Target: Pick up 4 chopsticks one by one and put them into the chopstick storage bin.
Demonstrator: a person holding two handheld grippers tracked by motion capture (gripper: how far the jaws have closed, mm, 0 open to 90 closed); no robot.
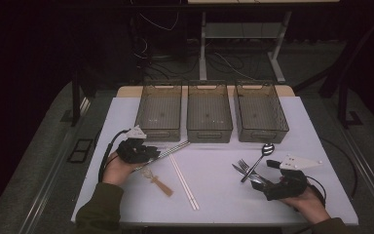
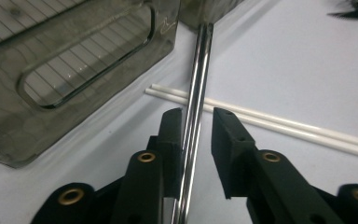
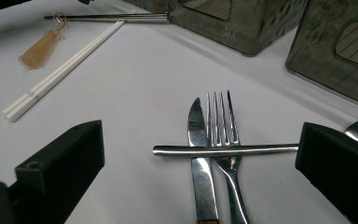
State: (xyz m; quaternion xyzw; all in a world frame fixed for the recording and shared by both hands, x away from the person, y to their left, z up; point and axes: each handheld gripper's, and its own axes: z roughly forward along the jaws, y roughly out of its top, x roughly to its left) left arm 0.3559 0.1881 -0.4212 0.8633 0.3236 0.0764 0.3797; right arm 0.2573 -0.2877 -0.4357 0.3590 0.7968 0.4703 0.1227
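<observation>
A pair of metal chopsticks runs from my left gripper toward the front of the left bin. In the left gripper view the chopsticks pass between the jaws of the left gripper, lying against one jaw with a gap to the other, so it is open. My right gripper stands wide open at the front right. Ahead of the right gripper lie a knife and a fork, with a spoon handle across both.
Three dark clear bins stand in a row at the back: left, middle and right. A pair of white chopsticks and a small brown-handled piece lie at the front centre. The white mat ends near my forearms.
</observation>
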